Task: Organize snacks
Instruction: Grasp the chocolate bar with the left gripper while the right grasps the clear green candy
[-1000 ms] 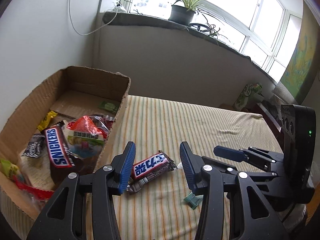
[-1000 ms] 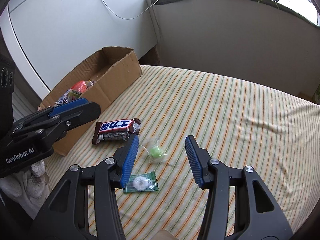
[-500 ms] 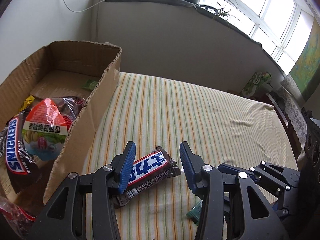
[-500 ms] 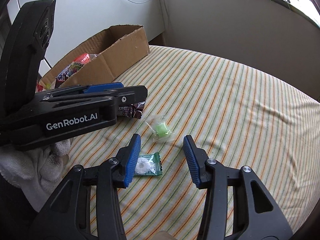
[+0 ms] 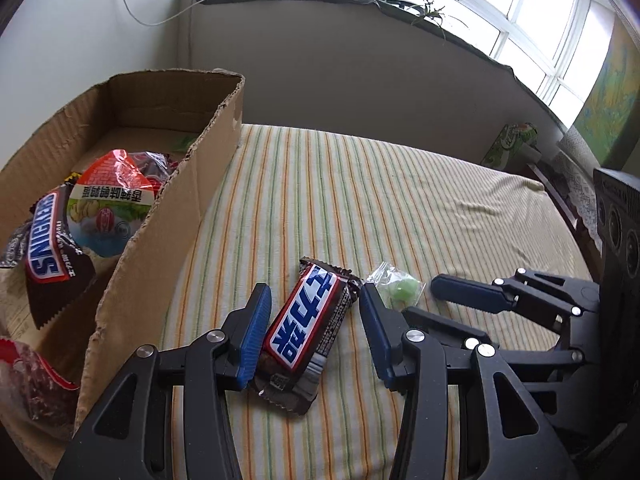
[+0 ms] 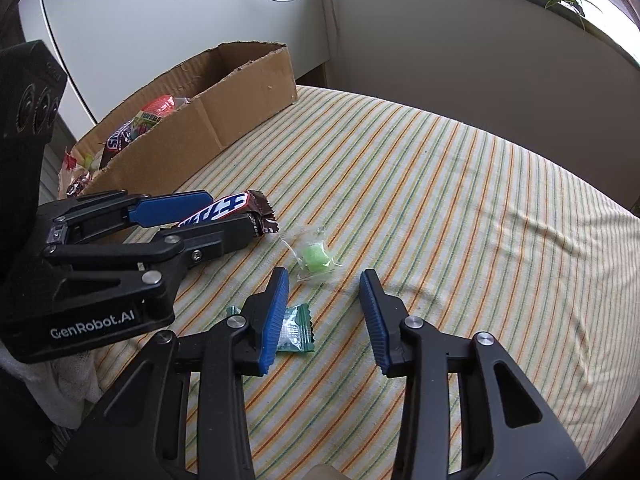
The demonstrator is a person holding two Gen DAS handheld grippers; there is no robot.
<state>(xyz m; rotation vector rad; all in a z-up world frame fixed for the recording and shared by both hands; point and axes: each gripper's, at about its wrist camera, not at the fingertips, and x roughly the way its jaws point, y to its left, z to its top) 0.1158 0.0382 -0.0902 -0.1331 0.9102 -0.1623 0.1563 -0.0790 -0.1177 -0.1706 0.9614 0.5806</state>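
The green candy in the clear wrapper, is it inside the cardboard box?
No, the green candy lies on the striped cloth, well outside the cardboard box.

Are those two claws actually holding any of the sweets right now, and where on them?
No. The left gripper straddles the chocolate bar without clamping it. The right gripper, just narrowing, sits open beside the green candy packet.

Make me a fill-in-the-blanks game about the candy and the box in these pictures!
1. The snack bar lies between the fingers of the ____ gripper.
2. The cardboard box already holds a bag with the word ____ on it.
3. The round candy in the clear wrapper is ____ in colour.
4. The cloth under the snacks has a pattern of ____.

Missing words: left; SNICKERS; green; stripes
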